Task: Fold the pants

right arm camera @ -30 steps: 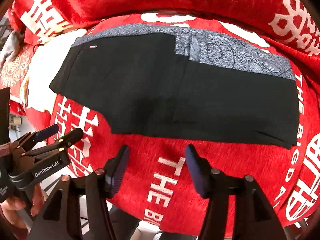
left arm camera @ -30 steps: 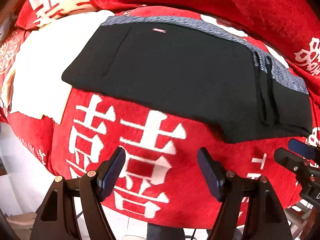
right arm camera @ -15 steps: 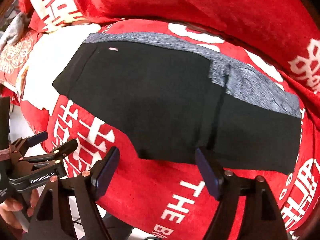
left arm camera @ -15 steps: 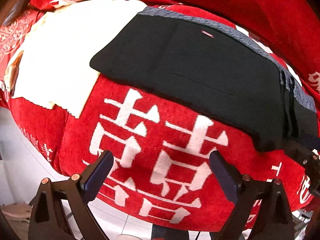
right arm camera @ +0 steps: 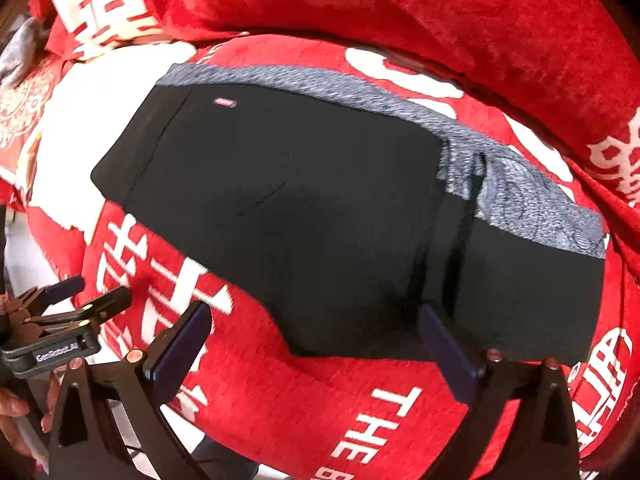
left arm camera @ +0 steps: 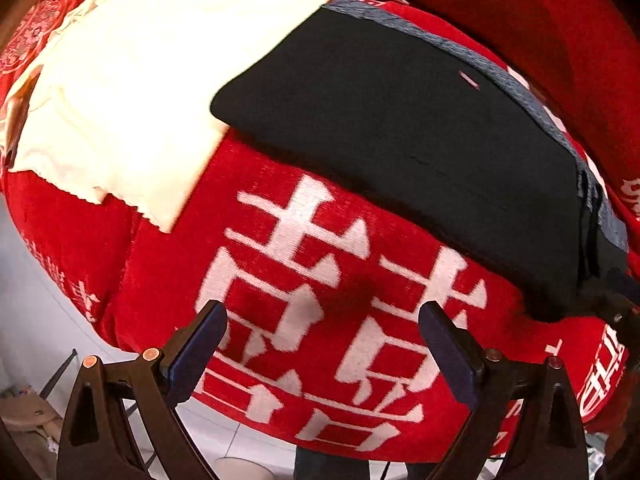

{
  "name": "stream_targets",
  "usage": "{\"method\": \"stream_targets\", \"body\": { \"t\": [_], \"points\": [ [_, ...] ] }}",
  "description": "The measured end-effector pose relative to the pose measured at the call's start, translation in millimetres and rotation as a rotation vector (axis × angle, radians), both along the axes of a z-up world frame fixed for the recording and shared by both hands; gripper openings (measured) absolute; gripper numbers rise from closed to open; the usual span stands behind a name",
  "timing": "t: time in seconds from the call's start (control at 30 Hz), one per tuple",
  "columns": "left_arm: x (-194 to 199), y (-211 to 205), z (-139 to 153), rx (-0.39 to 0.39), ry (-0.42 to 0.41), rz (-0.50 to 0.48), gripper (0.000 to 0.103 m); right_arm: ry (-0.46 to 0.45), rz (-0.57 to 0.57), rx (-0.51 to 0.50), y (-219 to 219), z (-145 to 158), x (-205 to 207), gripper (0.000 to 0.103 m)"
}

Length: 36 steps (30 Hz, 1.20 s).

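The black pants (right arm camera: pixel 320 216), folded into a flat block with a grey waistband (right arm camera: pixel 400 120) along the far edge, lie on a red blanket (left arm camera: pixel 320 320) beside a cream cloth (left arm camera: pixel 132 92). Bare blanket stretches from their near edge to the blanket's drop-off. The left gripper (left arm camera: pixel 322 344) hangs wide open over the blanket, holding nothing. The right gripper (right arm camera: pixel 312 344) is opening, empty, over the pants' near edge. Both point downward.

Black pants (right arm camera: pixel 320 208) with a grey marled waistband (right arm camera: pixel 520 196), its swirl print blurry; a red blanket (left arm camera: pixel 320 340) bearing white characters; a cream cloth (left arm camera: pixel 132 92).
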State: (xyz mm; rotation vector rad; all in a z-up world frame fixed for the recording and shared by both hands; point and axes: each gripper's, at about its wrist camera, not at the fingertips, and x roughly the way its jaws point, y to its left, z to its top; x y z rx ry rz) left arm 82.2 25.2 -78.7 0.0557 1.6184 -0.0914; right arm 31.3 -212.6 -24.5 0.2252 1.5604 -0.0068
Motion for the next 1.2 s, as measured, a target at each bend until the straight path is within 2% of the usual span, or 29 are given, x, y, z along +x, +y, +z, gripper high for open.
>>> {"method": "stream_targets", "body": {
  "t": [0.27,0.57,0.7,0.87,1.07,1.2],
  "points": [
    [25,7,1,-0.012,-0.017,0.049,0.097,0.023,0.006,-0.032,-3,-12,10,0.103],
    [42,24,-10,-0.117,0.021,0.127,0.097,0.032,-0.041,0.007,-5,-21,3,0.103],
    [53,34,-10,-0.221,0.016,0.157,0.097,0.030,-0.068,0.021,-6,-24,1,0.103],
    [74,26,-15,-0.335,0.002,0.165,0.097,-0.027,-0.078,0.043,-5,-20,3,0.103],
    [89,34,-31,-0.486,0.029,0.272,0.097,-0.065,-0.091,0.149,-2,-32,17,0.103],
    [86,43,-44,-0.585,0.046,0.356,0.097,-0.037,-0.129,0.196,-4,-50,15,0.103]
  ]
}}
